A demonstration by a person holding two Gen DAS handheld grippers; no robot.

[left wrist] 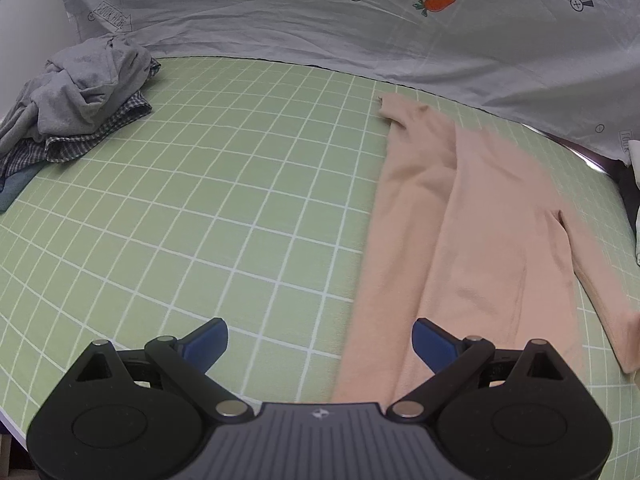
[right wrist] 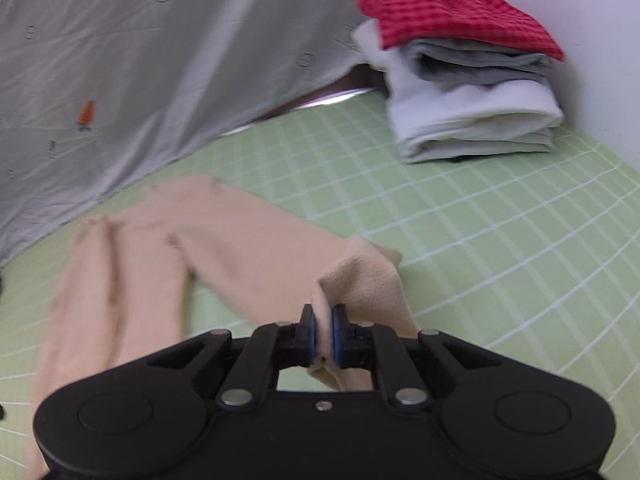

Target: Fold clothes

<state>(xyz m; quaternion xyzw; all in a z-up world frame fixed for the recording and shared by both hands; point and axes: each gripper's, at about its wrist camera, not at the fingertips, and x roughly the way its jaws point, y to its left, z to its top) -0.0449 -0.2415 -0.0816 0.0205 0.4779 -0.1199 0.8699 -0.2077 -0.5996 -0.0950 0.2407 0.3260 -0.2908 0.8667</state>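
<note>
Pinching the cuff end of a sleeve, the right gripper (right wrist: pixel 323 330) has its blue pads pressed together on the peach sweater (right wrist: pixel 224 232); the fabric rises in a small peak just beyond the pads, so this end is lifted clear of the mat while the other parts of the garment lie flat.

Sweater position: spread lengthwise on the green grid mat (left wrist: pixel 200 208), collar toward the far edge by the hanging grey sheet (left wrist: pixel 320 32), hem toward the near edge. In the left wrist view it occupies the right part of the mat.

Left gripper (left wrist: pixel 320 340): fingers spread wide, holding nothing, hovering over the near edge of the mat with its right finger above the sweater's hem area. Judgement: placed there to be ready to pin or take the body while the sleeve is carried across.

Step in hand (judgement): sleeve fold-in toward the body. Body not yet folded, so this garment is at an early stage.

Surroundings explain the layout: crumpled pile (left wrist: pixel 80 96) of grey and checked clothes at far left, probably unfolded stock; neat stack (right wrist: pixel 472 92) of white, grey and red checked items at far right, probably finished work.

Risk: single-point grip may let the sleeve twist.
</note>
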